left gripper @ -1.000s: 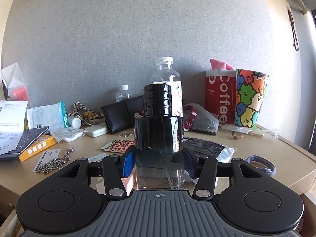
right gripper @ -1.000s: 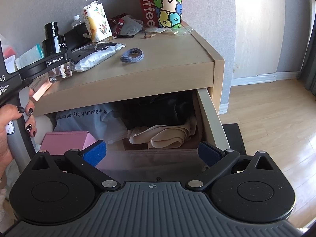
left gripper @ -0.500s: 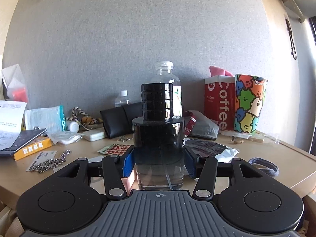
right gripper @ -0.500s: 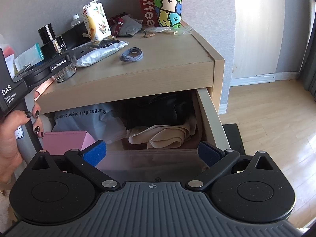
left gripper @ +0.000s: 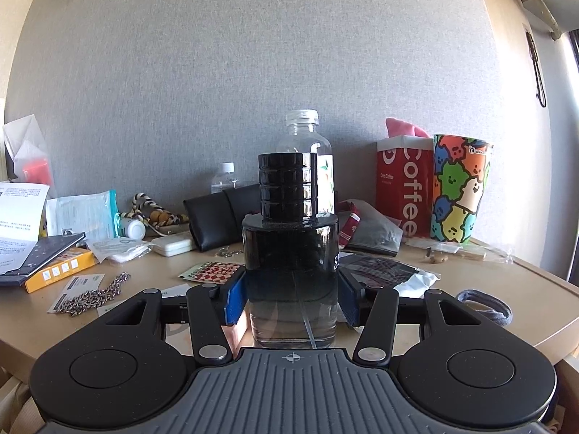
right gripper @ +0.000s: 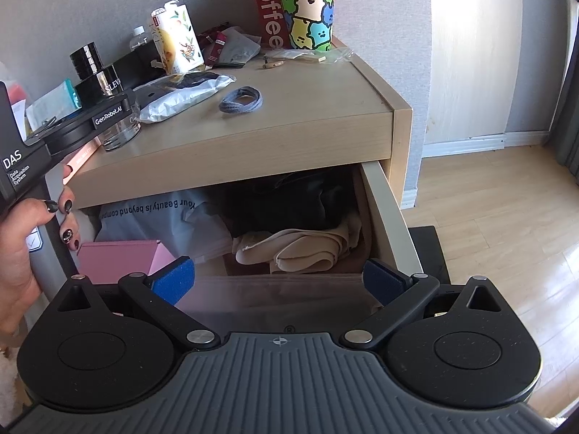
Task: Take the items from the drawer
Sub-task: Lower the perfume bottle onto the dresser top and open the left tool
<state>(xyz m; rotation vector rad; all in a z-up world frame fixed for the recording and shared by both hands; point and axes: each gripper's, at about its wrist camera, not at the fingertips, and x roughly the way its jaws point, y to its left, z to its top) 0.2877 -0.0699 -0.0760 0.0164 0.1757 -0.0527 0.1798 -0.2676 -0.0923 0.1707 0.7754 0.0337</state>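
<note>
Closest in, the right gripper [right gripper: 278,278] hangs over the open drawer [right gripper: 389,213], blue pads spread wide with nothing between them. Just below sit a folded beige cloth [right gripper: 304,249], a pink box [right gripper: 115,258] to the left, a grey plastic bag [right gripper: 163,213] behind it, and dark clothing [right gripper: 289,199] deeper in. Up on the nightstand top [right gripper: 289,108], the left gripper [left gripper: 291,300] has its pads pressed against both sides of the dark perfume bottle [left gripper: 291,275], which stands upright with its base on the wood near the front edge. A hand [right gripper: 21,231] grips that tool's handle. Further back: a grey hair tie [right gripper: 241,98], a clear juice bottle [right gripper: 173,32], a colourful cup [right gripper: 307,7] against the wall.
</note>
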